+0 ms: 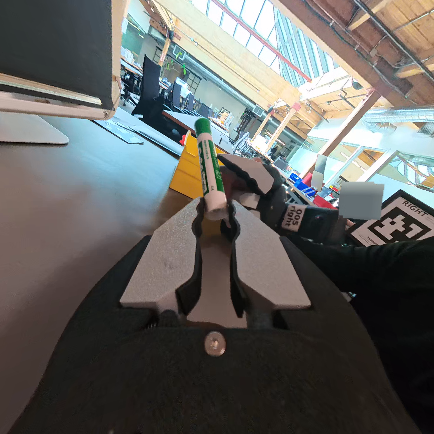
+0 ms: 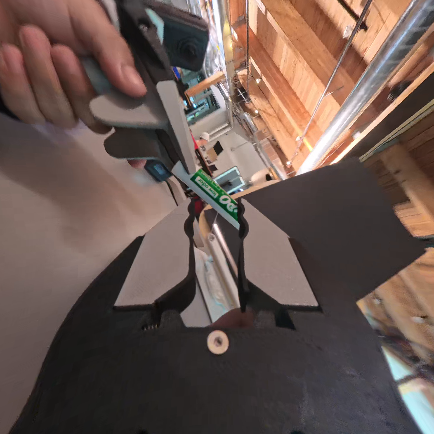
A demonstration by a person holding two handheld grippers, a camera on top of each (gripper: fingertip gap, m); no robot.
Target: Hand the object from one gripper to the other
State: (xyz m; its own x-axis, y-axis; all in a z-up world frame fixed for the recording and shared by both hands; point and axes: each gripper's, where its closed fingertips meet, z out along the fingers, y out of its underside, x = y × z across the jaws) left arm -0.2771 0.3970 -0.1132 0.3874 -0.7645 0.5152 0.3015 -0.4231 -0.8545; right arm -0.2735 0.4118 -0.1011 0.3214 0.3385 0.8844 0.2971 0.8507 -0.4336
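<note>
- The left gripper (image 1: pixel 215 209), grey-fingered on a black body, is clamped on the lower white end of the green-and-white cylindrical marker with a green cap (image 1: pixel 208 169), which slants up toward 12 o'clock in the left wrist view.
- The right gripper (image 2: pixel 215 211) stands parted, its fingertips on either side of the marker's labelled barrel; in the right wrist view the marker (image 2: pixel 211 195) runs from 10 o'clock down to the right finger, seemingly touching it, while the left finger stands apart.
- Just beyond the marker lies a yellow plastic bin (image 1: pixel 187 173) on the grey tabletop (image 1: pixel 82 187).
- The step in hand looks like the handover itself, receiver positioned but not gripping.
- Next, the right jaws likely need to squeeze onto the barrel before the left lets go.
</note>
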